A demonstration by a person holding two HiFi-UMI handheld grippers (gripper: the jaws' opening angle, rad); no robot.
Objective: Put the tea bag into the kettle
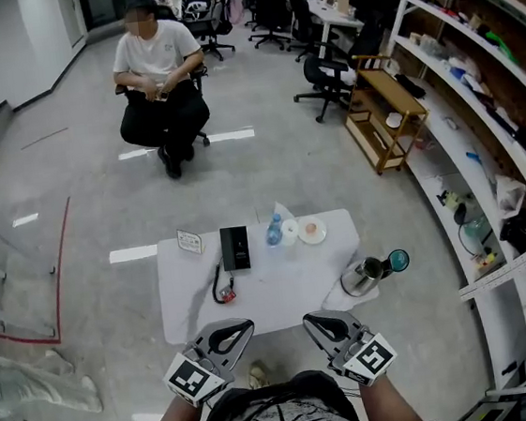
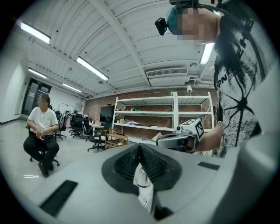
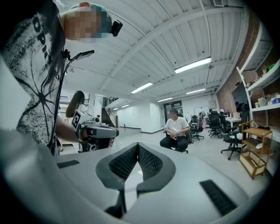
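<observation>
kettle (image 1: 366, 276): metallic, dark handle | upright | near-right corner of white table (image 1: 282, 292)

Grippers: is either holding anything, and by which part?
Nothing held. Left gripper and right gripper both have jaws closed together with nothing between them.

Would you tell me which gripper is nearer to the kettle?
Right. The right gripper is below-left of the kettle in the head view; the left gripper sits farther left.
</observation>
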